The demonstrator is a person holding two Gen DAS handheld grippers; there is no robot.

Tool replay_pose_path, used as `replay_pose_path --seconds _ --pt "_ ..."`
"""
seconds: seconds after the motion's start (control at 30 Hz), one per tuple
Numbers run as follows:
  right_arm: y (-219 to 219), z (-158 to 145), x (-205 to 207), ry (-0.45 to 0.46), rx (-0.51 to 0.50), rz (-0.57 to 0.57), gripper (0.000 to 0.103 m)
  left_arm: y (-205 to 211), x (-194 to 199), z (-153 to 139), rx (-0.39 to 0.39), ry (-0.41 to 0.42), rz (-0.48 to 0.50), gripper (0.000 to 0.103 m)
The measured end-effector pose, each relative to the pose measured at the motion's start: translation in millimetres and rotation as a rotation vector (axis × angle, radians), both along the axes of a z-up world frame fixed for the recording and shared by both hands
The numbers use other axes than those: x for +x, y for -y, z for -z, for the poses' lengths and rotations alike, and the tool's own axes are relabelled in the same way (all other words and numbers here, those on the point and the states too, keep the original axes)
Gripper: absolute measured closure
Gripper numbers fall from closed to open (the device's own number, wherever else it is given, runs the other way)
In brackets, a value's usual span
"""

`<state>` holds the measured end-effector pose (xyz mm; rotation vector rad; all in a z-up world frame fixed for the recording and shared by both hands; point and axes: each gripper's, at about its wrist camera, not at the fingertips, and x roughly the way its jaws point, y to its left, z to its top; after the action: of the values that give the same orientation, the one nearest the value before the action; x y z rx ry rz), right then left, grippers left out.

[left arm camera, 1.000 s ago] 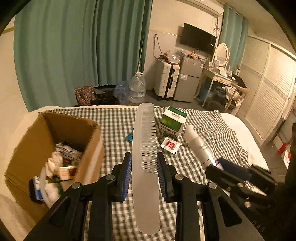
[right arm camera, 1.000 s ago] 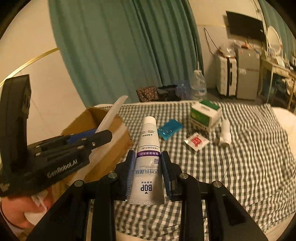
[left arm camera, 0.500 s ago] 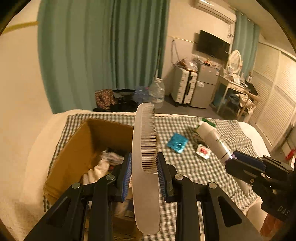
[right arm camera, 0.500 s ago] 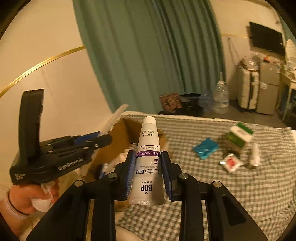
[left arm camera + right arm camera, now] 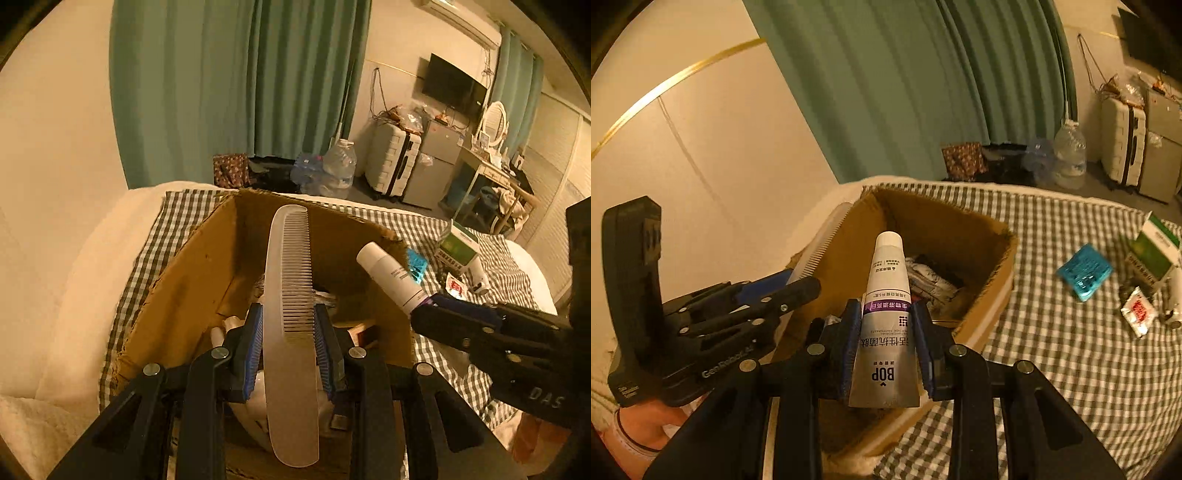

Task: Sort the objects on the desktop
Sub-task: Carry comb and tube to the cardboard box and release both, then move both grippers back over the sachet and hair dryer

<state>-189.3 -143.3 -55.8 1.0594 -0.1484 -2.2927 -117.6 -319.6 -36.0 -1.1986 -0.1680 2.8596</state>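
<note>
Checked cloth (image 5: 1071, 350) covers the surface ahead of and to the right of the right gripper's fingers.

Cardboard box (image 5: 192, 280), open top, sits directly ahead of and below both pairs of fingers; crumpled white items and small packets lie inside.

Left gripper (image 5: 288, 343): blue pads clamped on a pale comb (image 5: 290, 280), gripped near mid-length. Teeth face right; the toothed end projects forward over the box opening, the plain end runs back toward the camera.

Right gripper (image 5: 886, 343): pads clamped on a white tube (image 5: 886, 291) with a purple band. Cap end points forward over the box; crimped end sits behind the fingers.

Green-and-white carton (image 5: 1156, 251), on the cloth well to the right of the right fingers.

Blue packet (image 5: 1084, 271), just left of the carton.

Red-and-white sachet (image 5: 1139, 310), near the carton, on its nearer side.
</note>
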Motion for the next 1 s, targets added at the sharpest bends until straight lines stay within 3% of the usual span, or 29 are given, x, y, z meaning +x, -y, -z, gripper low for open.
replay_pose_path --seconds 0.07,0.1,0.13,0.17,0.23,0.3,0.47,0.63,0.73,0.83,1.0 --pt "5 5 -5 0.008 0.01 0.007 0.075 3 -2 3 0.001 -0.007 -0.008 0.074" --pt "7 9 -8 0.01 0.013 0.017 0.074 4 -3 4 -0.007 -0.011 -0.013 0.066" --pt "7 11 -11 0.008 0.013 0.029 0.074 5 -4 6 -0.014 -0.007 -0.011 0.048" --pt "6 13 -15 0.009 0.011 0.045 0.073 6 -3 8 -0.02 -0.001 -0.011 0.038" --pt "4 14 -16 0.003 0.02 0.076 0.045 9 -3 10 -0.038 0.002 -0.037 0.019" --pt "-1 10 -12 -0.034 0.014 0.101 0.035 16 -1 15 -0.033 0.01 -0.073 0.011" --pt "-41 -10 3 -0.109 -0.041 0.172 0.027 18 7 20 -0.049 0.035 -0.138 0.005" --pt "-94 -34 21 -0.19 -0.049 0.266 0.016 -15 16 5 -0.093 0.013 -0.109 0.003" --pt "-133 -45 31 -0.225 -0.048 0.331 0.012 -50 32 -18 -0.101 -0.078 -0.08 0.0" --pt "-170 -55 37 -0.237 -0.055 0.396 0.009 -89 48 -39 -0.061 -0.179 -0.021 0.0" --pt "-232 -61 56 -0.277 -0.03 0.512 0.006 -157 49 -52 -0.025 -0.201 0.062 0.0"
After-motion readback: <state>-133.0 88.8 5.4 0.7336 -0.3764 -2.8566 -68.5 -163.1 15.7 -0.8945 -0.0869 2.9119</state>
